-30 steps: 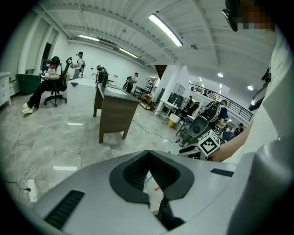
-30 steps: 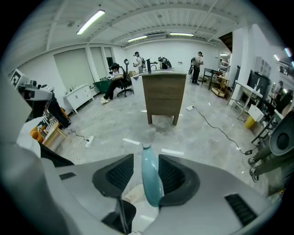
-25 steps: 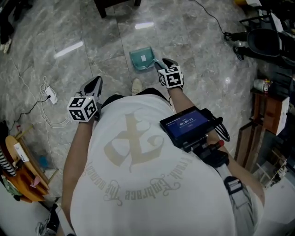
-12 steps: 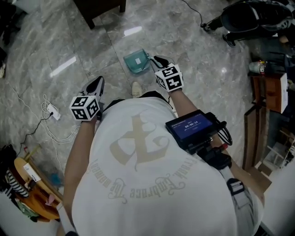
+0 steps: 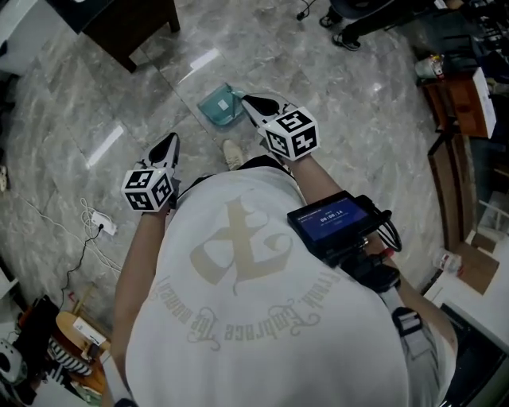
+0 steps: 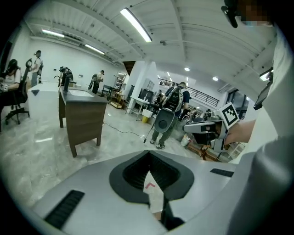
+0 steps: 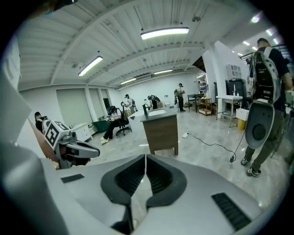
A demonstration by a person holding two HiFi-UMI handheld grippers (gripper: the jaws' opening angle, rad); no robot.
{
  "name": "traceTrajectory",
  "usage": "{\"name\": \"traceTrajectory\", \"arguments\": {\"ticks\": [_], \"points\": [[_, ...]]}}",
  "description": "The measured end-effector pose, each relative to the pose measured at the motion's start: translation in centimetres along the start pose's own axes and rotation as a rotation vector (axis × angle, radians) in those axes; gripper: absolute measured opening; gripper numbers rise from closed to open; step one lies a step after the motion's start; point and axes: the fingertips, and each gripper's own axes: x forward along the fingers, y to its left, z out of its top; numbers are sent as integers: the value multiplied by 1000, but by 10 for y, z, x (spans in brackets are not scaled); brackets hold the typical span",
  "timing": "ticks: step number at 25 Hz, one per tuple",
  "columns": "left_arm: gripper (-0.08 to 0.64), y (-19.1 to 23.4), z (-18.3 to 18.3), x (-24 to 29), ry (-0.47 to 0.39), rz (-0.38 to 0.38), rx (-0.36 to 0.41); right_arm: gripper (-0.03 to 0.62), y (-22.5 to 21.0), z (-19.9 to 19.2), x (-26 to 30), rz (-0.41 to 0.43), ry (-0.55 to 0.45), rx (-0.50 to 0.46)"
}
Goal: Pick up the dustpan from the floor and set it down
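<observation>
The teal dustpan (image 5: 219,105) lies on the grey marble floor ahead of the person's feet. My right gripper (image 5: 246,101) hangs above the floor just right of it, fingertips by its handle side. Its jaws are closing. In the right gripper view the pads (image 7: 145,158) meet with nothing between them, and the dustpan does not show there. My left gripper (image 5: 170,141) is held further left and nearer the body, away from the dustpan. The left gripper (image 6: 148,153) is shut and empty.
A dark wooden desk (image 5: 119,24) stands at the far left beyond the dustpan. A white power strip with cables (image 5: 103,226) lies on the floor at left. Shelves and clutter (image 5: 461,95) line the right side. A shoe tip (image 5: 232,153) shows below the dustpan.
My right gripper has risen from floor level beside the dustpan and looks larger in the head view. The dustpan stays on the floor. The view has swung round.
</observation>
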Motion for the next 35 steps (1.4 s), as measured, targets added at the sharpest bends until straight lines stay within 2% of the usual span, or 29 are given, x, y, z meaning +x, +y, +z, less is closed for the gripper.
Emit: {"name": "traceTrajectory", "arguments": {"ticks": [7,14,22,35], "points": [[11,-44,24,7,-15,-94,110,17,13,0,-55,-6,-84,20],[11,-78,36,12,-12,-151,166,17,18,-9,-86,-11,-126,26],[11,-86,24,20,36,-177,180,17,12,-19,-93,-31,-137,59],[11,-100,29,46,52,-197,195,17,-10,-24,-96,-27,-137,68]]}}
